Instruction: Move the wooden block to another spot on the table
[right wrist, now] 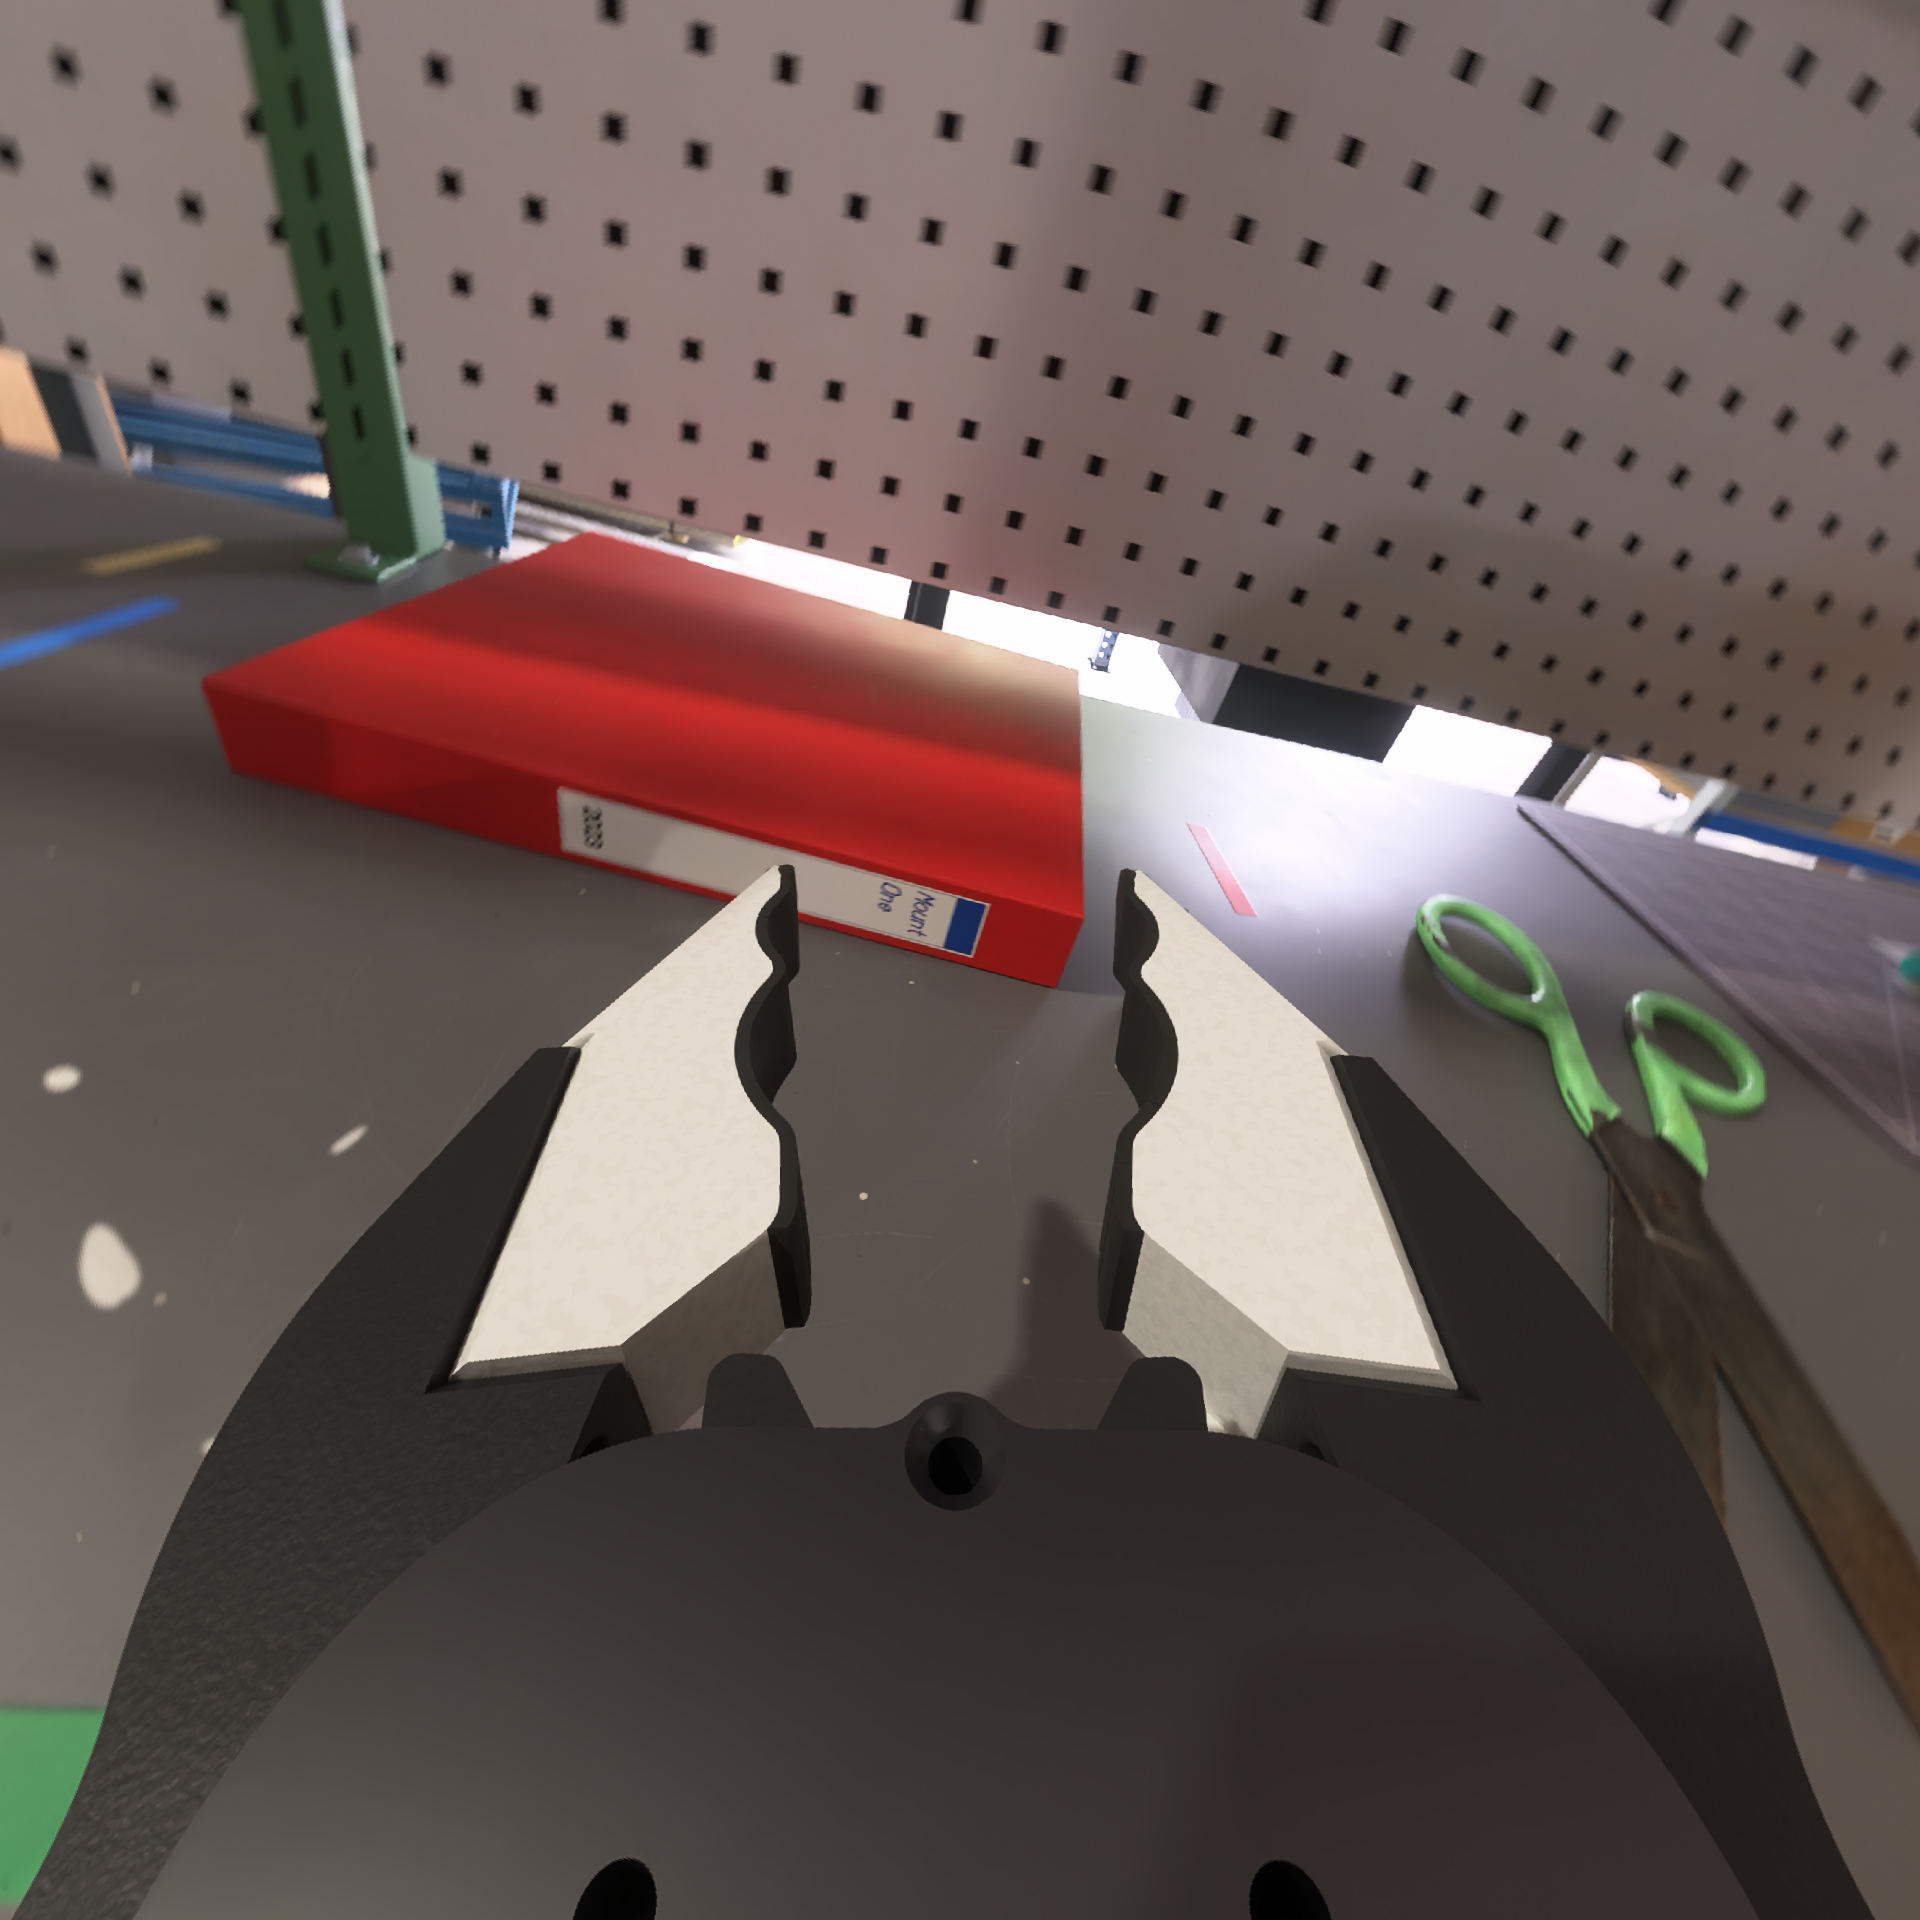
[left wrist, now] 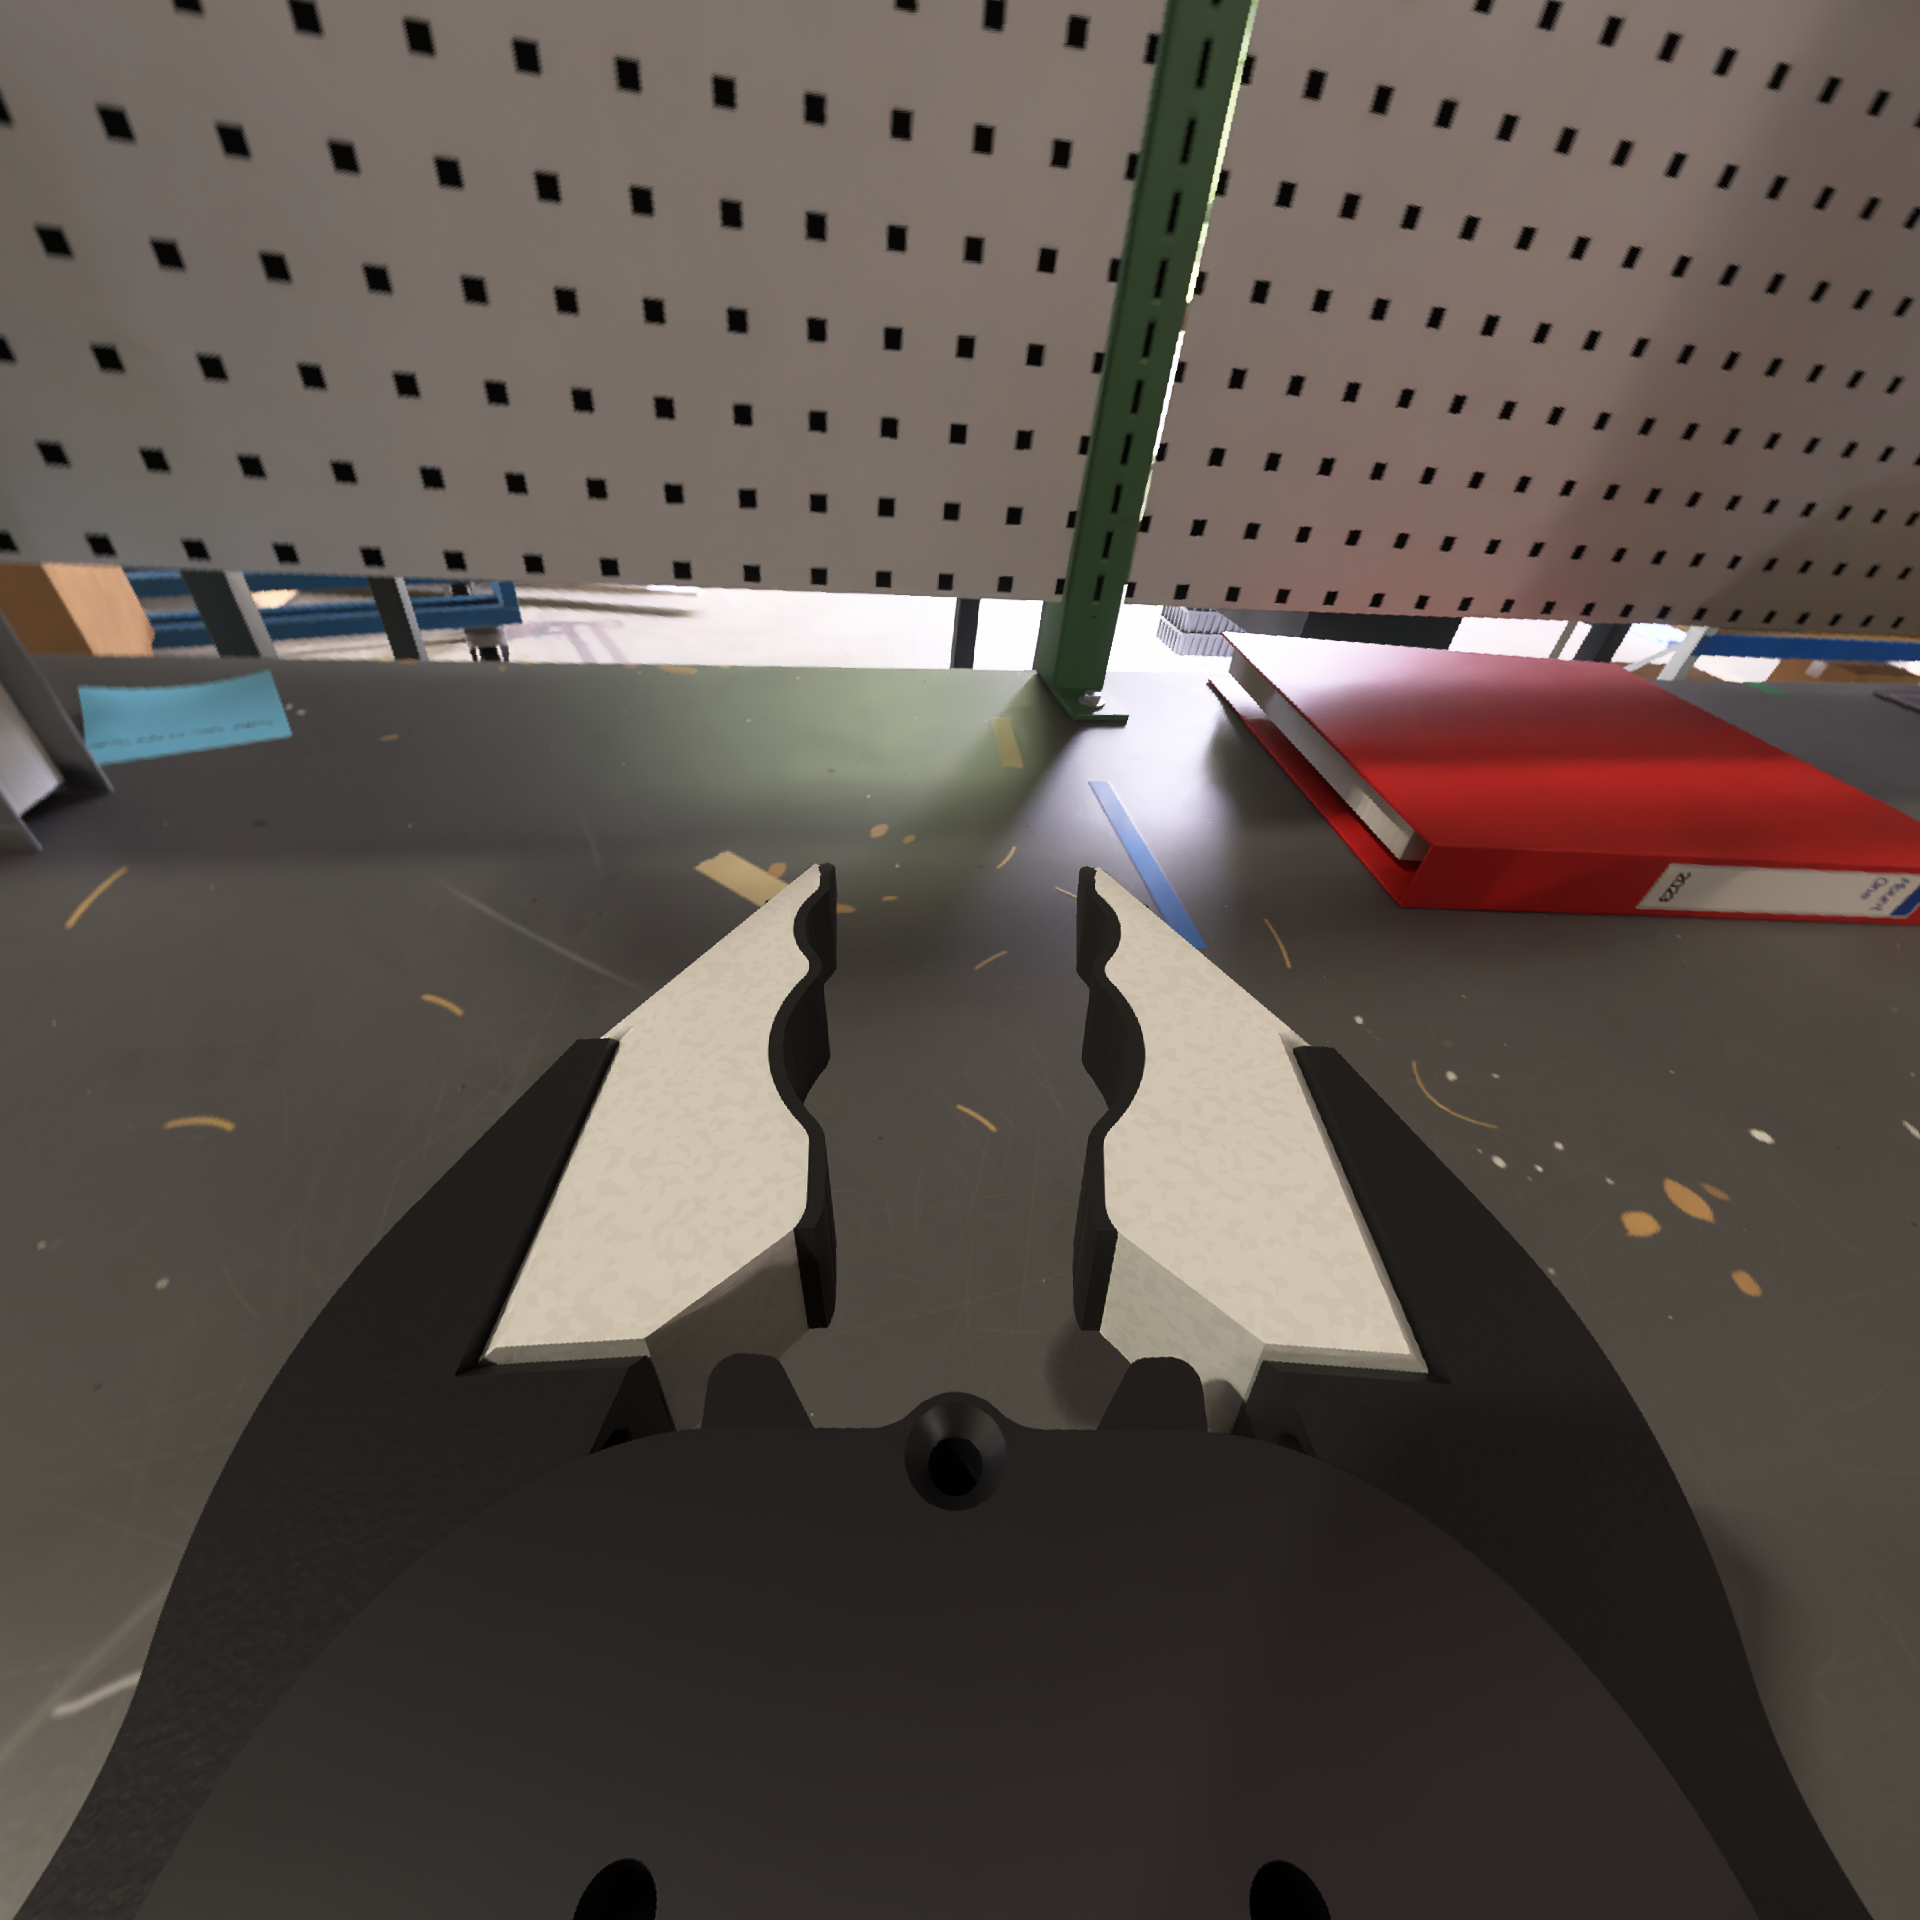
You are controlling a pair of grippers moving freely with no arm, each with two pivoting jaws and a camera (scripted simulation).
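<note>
No wooden block shows in either view. My left gripper (left wrist: 954, 883) is open and empty, held low over the dark grey table (left wrist: 520, 935), pointing at the pegboard wall. My right gripper (right wrist: 954, 888) is open and empty too, its tips just short of the spine of a red binder (right wrist: 665, 717) that lies flat on the table.
The red binder (left wrist: 1558, 769) also shows at the right of the left wrist view. A green post (left wrist: 1132, 353) stands at the table's back edge under the pegboard (left wrist: 520, 260). Green-handled scissors (right wrist: 1621, 1101) lie right of my right gripper, beside a dark mat (right wrist: 1766, 914). A blue note (left wrist: 182, 717) lies far left.
</note>
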